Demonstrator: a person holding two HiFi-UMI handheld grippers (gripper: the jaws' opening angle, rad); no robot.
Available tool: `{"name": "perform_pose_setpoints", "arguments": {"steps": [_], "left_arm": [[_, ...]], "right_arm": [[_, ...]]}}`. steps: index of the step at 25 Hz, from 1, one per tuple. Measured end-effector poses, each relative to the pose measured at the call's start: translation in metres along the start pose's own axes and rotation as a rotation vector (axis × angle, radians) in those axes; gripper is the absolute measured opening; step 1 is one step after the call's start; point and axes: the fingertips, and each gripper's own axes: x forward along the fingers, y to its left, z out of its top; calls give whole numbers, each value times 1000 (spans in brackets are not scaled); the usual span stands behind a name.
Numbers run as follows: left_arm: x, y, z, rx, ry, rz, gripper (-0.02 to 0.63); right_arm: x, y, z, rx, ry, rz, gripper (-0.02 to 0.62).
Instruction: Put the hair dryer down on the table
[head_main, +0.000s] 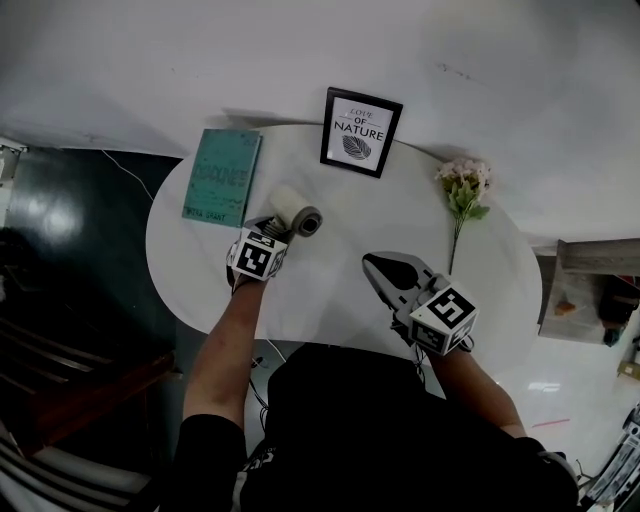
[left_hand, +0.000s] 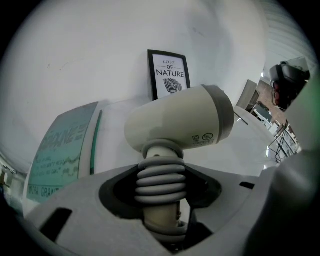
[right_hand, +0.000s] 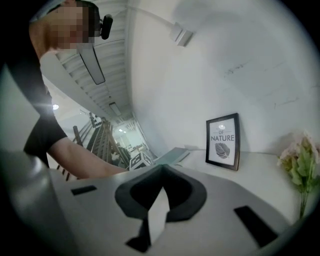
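A cream hair dryer (head_main: 297, 214) with a grey nozzle end is held over the left part of the round white table (head_main: 330, 285). My left gripper (head_main: 270, 232) is shut on its handle. In the left gripper view the jaws clamp the handle where the grey cord is wound round it (left_hand: 161, 182). The dryer body (left_hand: 180, 120) lies level above the jaws, nozzle end to the right. Whether the dryer touches the table I cannot tell. My right gripper (head_main: 380, 268) hovers over the table's front middle, shut, with nothing in it (right_hand: 159, 200).
A teal book (head_main: 222, 176) lies at the table's left edge, close to the dryer. A black-framed "Love of Nature" print (head_main: 360, 131) leans against the wall at the back. A pink flower stem (head_main: 463, 195) lies at the right. Dark floor lies left of the table.
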Motion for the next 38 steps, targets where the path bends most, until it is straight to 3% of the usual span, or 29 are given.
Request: {"name": "perform_pose_setpoints", "arguments": {"steps": [11,15,20,24,26,33,38], "left_arm": [[-1,2,-2,21,28,39,244],[-8,3,4,21,-2,76,244],[-35,1,21,33,-91,119,241],[-76,-1,42,34,-254,125,151],[-97,-6,47,53,-311,114,150],[-174,-14,38,50,-471,110,132],[-230,-13,15,-2,-585,110,135]], "right_arm": [[-15,-2,-1,26,-7,63,5],[-21,-5,-2,26,-9,84,5],[-23,1,7,5,-25,97,5],[-20,15,9,-59,8,90,6],[-16,28,14,-82,7,88,5],[4,84,40,-167,-22,91,5],[14,136,43,-205,-38,87,5]]}}
